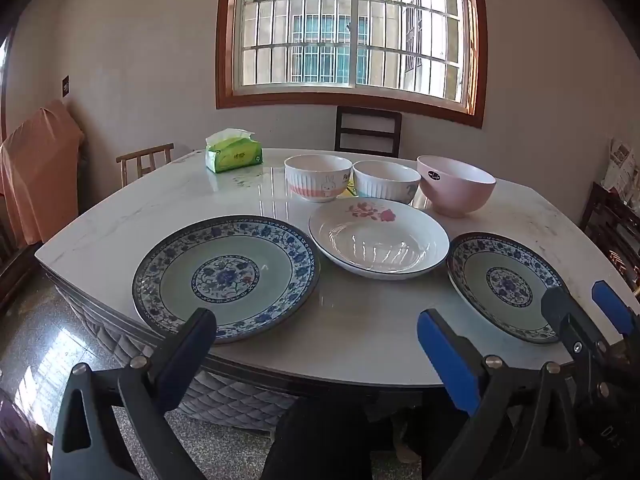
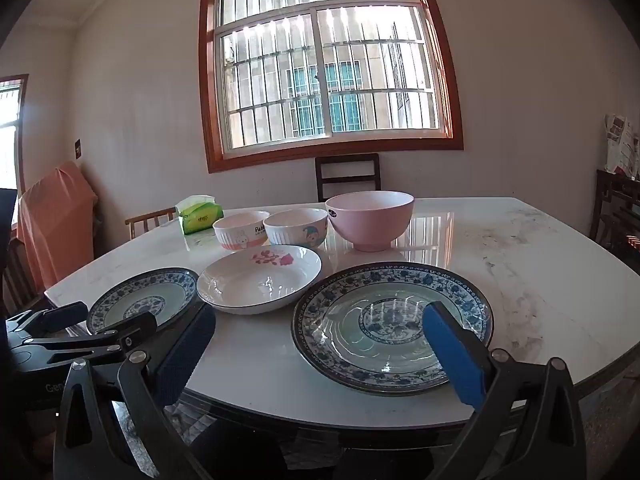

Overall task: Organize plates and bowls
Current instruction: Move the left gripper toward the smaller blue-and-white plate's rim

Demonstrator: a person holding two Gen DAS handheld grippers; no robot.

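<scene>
Two blue-patterned plates lie near the table's front edge, the left plate and the right plate. A white flower dish lies between them. Behind stand a rabbit bowl, a striped bowl and a pink bowl. My left gripper is open and empty before the left plate. My right gripper is open and empty over the right plate's near edge.
A green tissue pack sits at the back left of the white marble table. Wooden chairs stand behind the table. An orange-covered object is at the left wall.
</scene>
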